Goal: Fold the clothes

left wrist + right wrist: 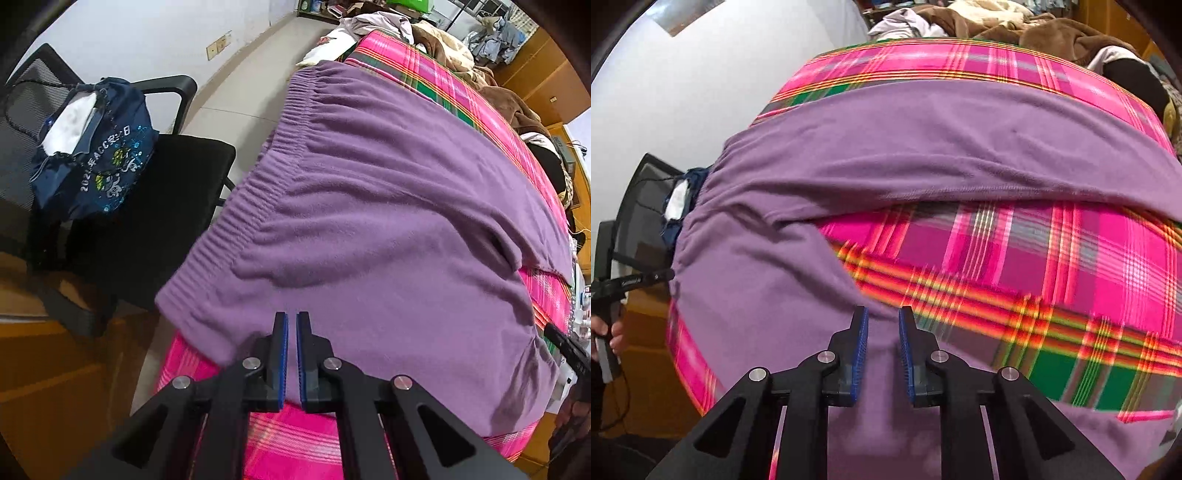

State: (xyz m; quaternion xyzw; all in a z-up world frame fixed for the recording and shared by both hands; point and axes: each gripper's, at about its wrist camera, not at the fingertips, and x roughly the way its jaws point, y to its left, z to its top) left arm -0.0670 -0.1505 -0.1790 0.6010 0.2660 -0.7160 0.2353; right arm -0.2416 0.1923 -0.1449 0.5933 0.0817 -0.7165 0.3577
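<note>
The left gripper (291, 317) hangs over the near hem of the purple trousers (388, 206), its jaws almost shut with nothing between them. The right gripper (882, 314) has its jaws partly apart above the trousers' near leg, gripping no cloth. Beyond both, the trousers lie spread across the pink plaid bed (1071, 258), waistband at its far edge beside the black chair (147, 206).

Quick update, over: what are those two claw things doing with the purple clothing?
Left gripper jaws nearly shut, nothing between. Right gripper jaws apart over purple trousers. Trousers spread flat on plaid sheet, unfolded. Nothing in the way.
</note>
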